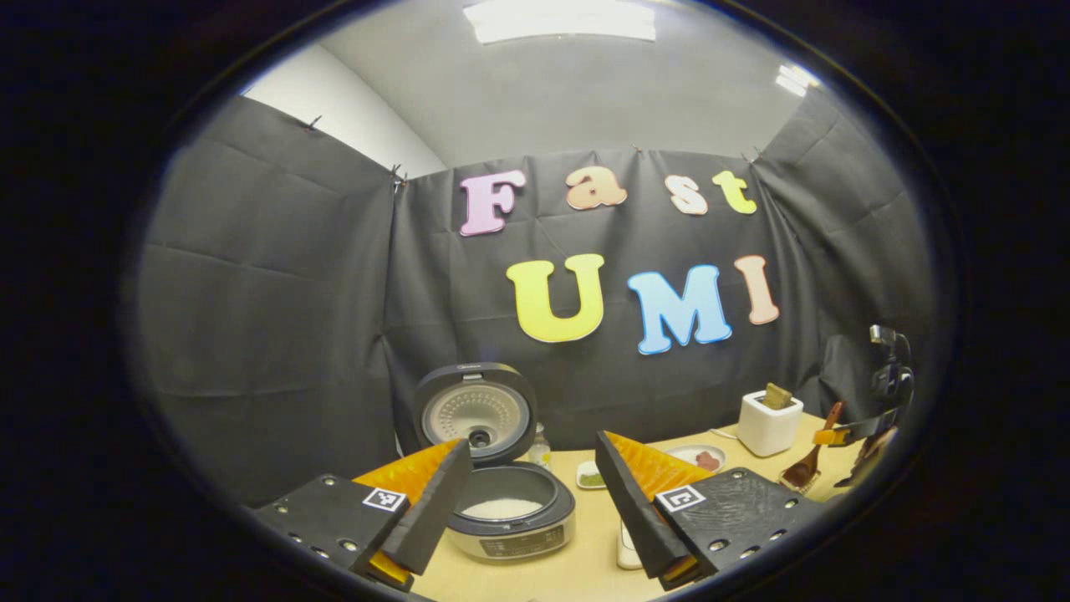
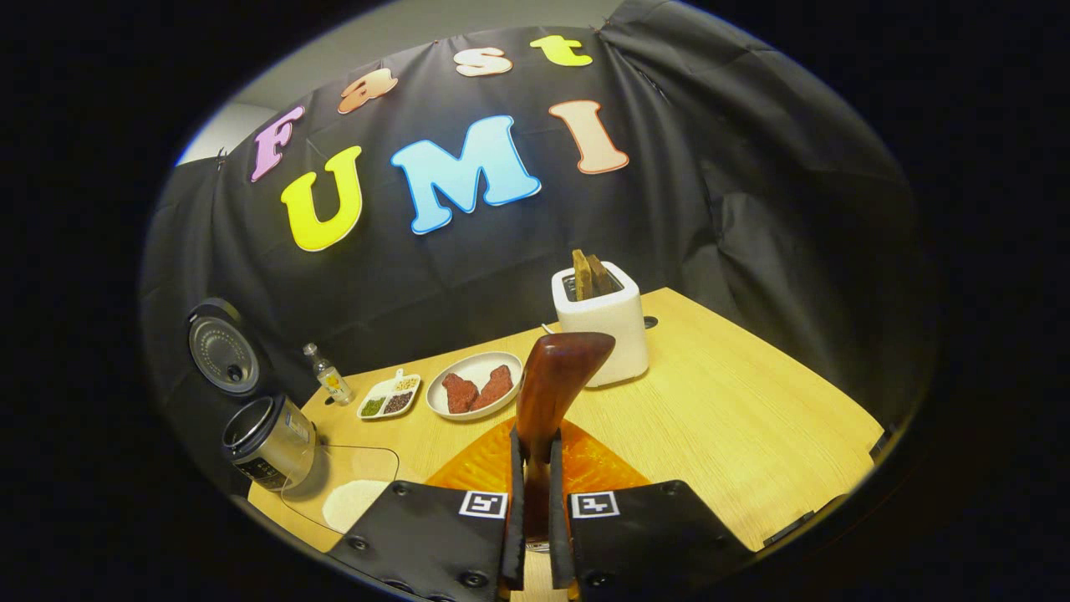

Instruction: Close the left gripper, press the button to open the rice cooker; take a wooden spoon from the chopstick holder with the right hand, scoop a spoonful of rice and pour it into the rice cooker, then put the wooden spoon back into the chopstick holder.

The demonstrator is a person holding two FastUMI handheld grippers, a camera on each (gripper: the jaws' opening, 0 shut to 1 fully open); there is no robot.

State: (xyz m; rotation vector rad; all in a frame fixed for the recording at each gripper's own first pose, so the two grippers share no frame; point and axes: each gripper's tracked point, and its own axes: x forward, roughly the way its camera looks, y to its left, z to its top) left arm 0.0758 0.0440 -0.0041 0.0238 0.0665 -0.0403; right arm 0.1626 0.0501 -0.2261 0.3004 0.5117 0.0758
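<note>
The rice cooker [image 1: 510, 522] stands open with its lid [image 1: 476, 411] raised, and white rice lies in its pot. My left gripper [image 1: 532, 443] is open just in front of the cooker, holding nothing. Off to the right, my right gripper [image 1: 836, 435] holds the wooden spoon [image 1: 804, 468] near the white chopstick holder [image 1: 769, 425]. In the right gripper view, the right gripper [image 2: 535, 439] is shut on the wooden spoon [image 2: 556, 376], whose bowl points at the chopstick holder [image 2: 603, 326]. I see no rice on the spoon. The rice cooker [image 2: 269, 443] sits far left.
A clear tray with a heap of rice [image 2: 351, 500] lies beside the cooker. A white plate with red pieces [image 2: 435, 400], a divided seasoning dish [image 2: 389, 397] and a small bottle [image 2: 328, 376] stand along the back. The wooden table [image 2: 736, 418] reaches to the right edge.
</note>
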